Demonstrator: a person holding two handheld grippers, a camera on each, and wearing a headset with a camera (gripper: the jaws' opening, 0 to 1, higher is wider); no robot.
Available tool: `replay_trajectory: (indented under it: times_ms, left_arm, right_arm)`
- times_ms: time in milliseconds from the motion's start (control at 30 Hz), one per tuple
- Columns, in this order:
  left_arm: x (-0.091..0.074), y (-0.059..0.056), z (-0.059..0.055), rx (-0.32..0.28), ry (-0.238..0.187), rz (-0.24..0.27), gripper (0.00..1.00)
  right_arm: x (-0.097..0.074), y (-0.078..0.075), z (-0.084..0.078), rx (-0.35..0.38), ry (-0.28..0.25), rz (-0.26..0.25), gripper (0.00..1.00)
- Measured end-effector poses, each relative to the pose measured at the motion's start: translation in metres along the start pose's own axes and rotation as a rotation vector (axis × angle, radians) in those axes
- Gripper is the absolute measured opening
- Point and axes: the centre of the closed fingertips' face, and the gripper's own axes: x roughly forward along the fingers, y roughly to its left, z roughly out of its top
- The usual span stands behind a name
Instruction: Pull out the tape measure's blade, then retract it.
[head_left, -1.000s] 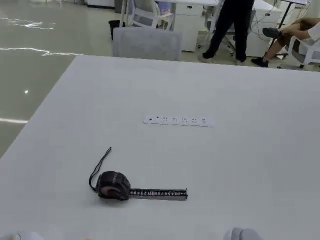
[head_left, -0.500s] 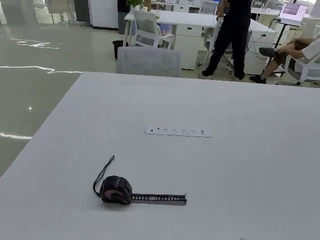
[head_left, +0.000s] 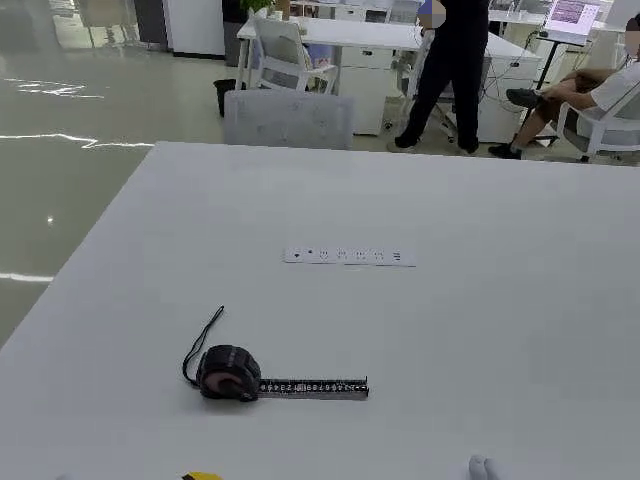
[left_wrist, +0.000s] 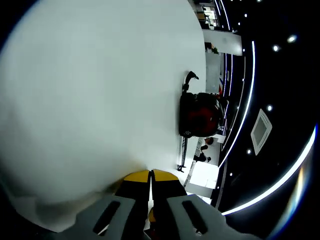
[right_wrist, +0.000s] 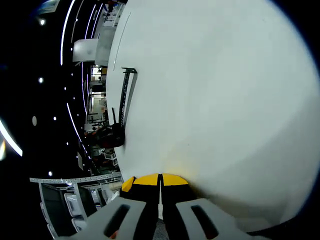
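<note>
Nearest, the left gripper (left_wrist: 150, 176) has its yellow-tipped jaws pressed together on nothing. The right gripper (right_wrist: 159, 180) is likewise clenched and empty. Neither touches the work.

Next out, in the head view, the tape measure (head_left: 228, 373) lies on the white table (head_left: 480, 330) at about 7 o'clock from the picture's middle. Its dark case is flat on its side, and a strap (head_left: 203, 335) curls off toward 11 o'clock. The blade (head_left: 313, 387) lies flat on the table, drawn a short way out of the case toward 3 o'clock, and ends in its hook (head_left: 366, 388). From the left gripper's jaws the case sits at about 1 o'clock, and from the right gripper's at about 10 o'clock, well apart from both.

With the blade out, the pull looks at least partly done, though I cannot tell whether more length is wanted. The retraction is all still to do, and a gripper must first close on the case or the hook.

Farther on, a power strip (head_left: 349, 256) lies at 1 o'clock from the case. A grey chair (head_left: 288, 118) stands at the table's far edge at 12 o'clock. Beyond it are a standing person (head_left: 455, 60) at 1 o'clock and a seated person (head_left: 590, 90) at 2 o'clock.
</note>
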Motion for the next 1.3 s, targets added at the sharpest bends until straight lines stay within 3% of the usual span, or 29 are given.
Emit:
replay_trajectory:
  times_ms: [467, 667, 800, 833, 967, 1033, 1167, 1300]
  left_arm:
    - [-0.003, -0.005, -0.012, 0.005, 0.007, -0.006, 0.00]
    - [-0.012, -0.003, -0.009, 0.034, -0.008, 0.024, 0.00]
    - [-0.016, 0.000, 0.000, 0.102, -0.033, 0.047, 0.00]
    - [-0.017, 0.000, 0.003, 0.146, -0.047, 0.053, 0.00]
    - [-0.017, -0.003, 0.007, 0.232, -0.063, 0.064, 0.00]
    - [-0.018, -0.004, 0.003, 0.225, -0.055, 0.066, 0.00]
    - [-0.017, -0.004, 0.000, 0.143, -0.048, 0.051, 0.00]
    - [-0.016, -0.004, 0.002, 0.124, -0.051, 0.046, 0.00]
  right_arm:
    - [-0.001, 0.002, -0.005, 0.010, -0.005, 0.006, 0.00]
    - [0.003, -0.002, -0.005, 0.075, -0.006, 0.034, 0.00]
    - [0.007, -0.004, -0.015, 0.137, 0.018, 0.061, 0.00]
    - [0.008, -0.005, -0.018, 0.144, 0.031, 0.066, 0.00]
    - [0.007, -0.002, -0.023, 0.114, 0.045, 0.070, 0.00]
    - [0.005, -0.001, -0.025, 0.117, 0.046, 0.072, 0.00]
    - [0.003, 0.000, -0.026, 0.134, 0.050, 0.078, 0.00]
    - [0.004, -0.002, -0.024, 0.142, 0.050, 0.080, 0.00]
